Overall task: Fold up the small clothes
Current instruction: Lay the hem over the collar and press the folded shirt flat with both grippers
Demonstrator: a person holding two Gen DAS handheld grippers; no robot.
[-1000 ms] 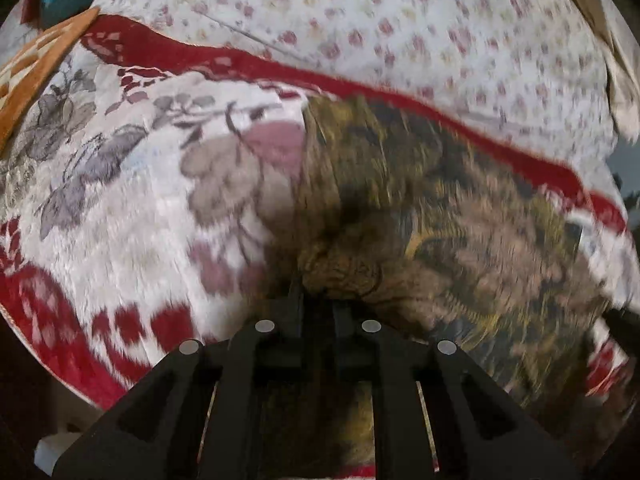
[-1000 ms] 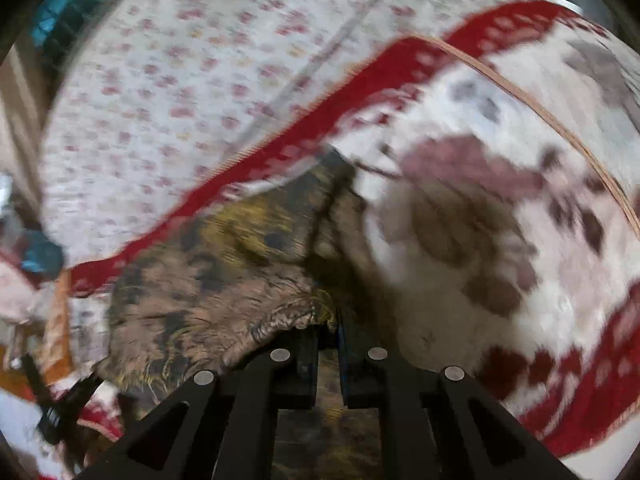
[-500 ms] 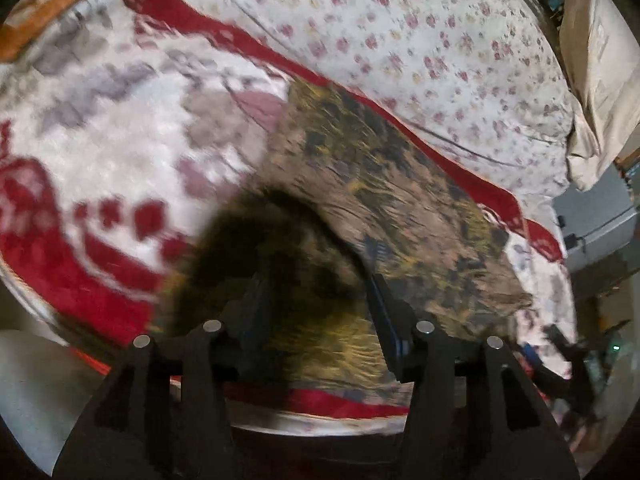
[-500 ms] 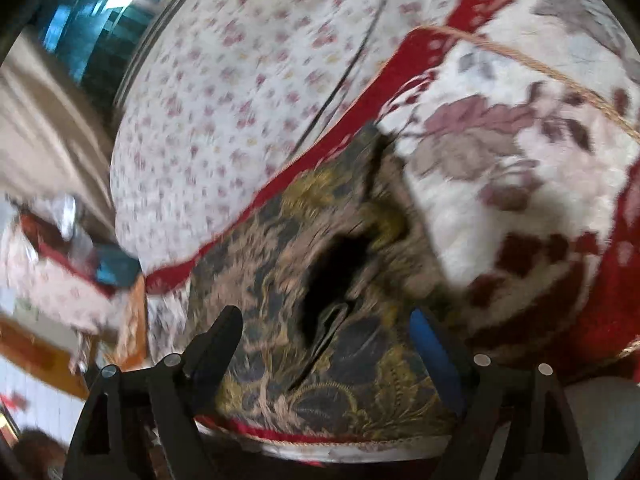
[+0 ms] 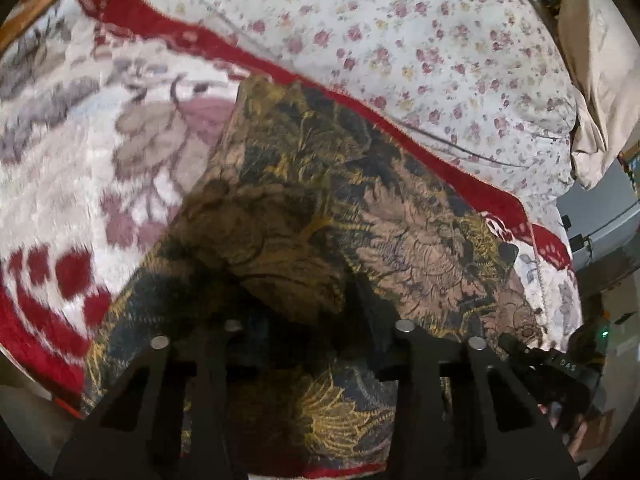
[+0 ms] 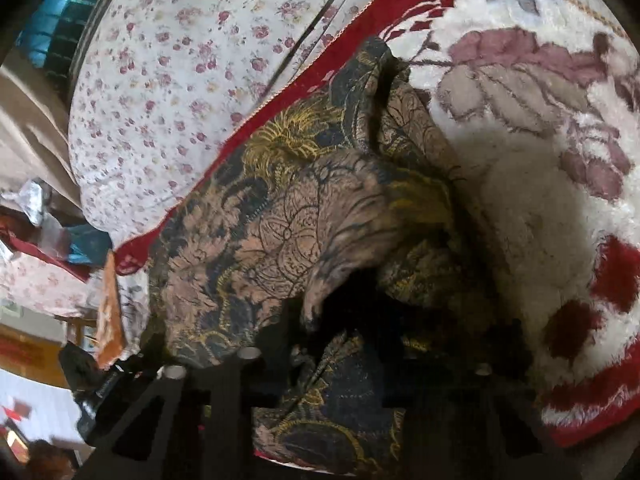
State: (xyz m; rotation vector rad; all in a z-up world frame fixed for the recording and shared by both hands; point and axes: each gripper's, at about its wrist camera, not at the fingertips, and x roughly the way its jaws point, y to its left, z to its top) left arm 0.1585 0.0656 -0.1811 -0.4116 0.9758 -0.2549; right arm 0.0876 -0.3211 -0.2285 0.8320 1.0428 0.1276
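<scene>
A small brown, black and gold patterned garment (image 5: 360, 208) lies on a red and white flowered blanket (image 5: 80, 168). Its near edge is folded over toward the far side, leaving a loose flap. My left gripper (image 5: 316, 320) is open, its fingers spread on either side of the flap's near edge, holding nothing. In the right wrist view the same garment (image 6: 280, 220) lies bunched, with a raised flap in front of my right gripper (image 6: 360, 344). That gripper is open too, its fingers in shadow under the cloth's edge. The right gripper also shows in the left wrist view (image 5: 560, 364).
A white sheet with small pink flowers (image 5: 400, 32) covers the bed beyond the blanket (image 6: 540, 160). A beige curtain (image 5: 600, 60) hangs at the far right. The bed's near edge runs just under both grippers. Cluttered items (image 6: 48, 240) lie off the bed's left side.
Both grippers were shut on the garment's corners a second ago. They carried the edge over, opened and let go. The folded flap now rests on the garment.
</scene>
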